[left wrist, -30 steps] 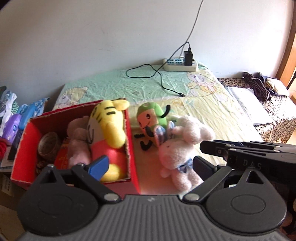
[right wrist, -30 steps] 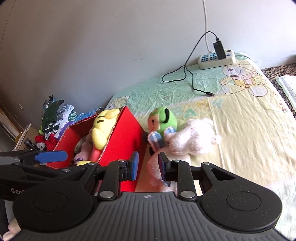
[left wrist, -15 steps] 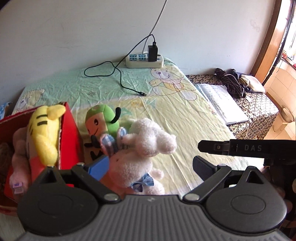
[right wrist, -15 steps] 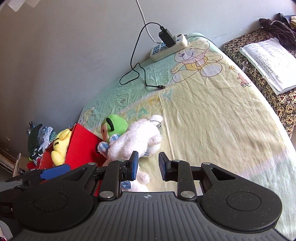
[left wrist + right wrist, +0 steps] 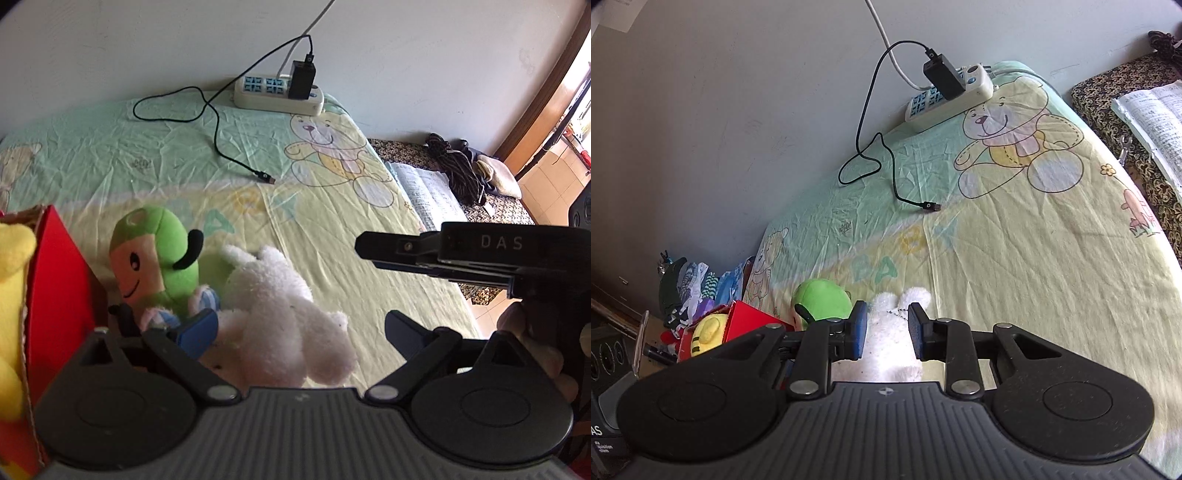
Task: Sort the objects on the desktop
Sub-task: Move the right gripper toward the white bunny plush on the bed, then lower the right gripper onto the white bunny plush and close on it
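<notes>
Between the parted left hand-held gripper fingers, white plush rabbit.

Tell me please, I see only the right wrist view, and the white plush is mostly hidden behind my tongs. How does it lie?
Observer: The white plush lies on the sheet, pressed against the green plush.
Operator: Do the left tongs hold it?
Observer: No. The left tongs are wide open. The plush shows between their fingers, not clamped.
Operator: Do my right tongs touch it?
Observer: No. In the left wrist view the right tongs hover to the right of the plush, apart from it.
</notes>
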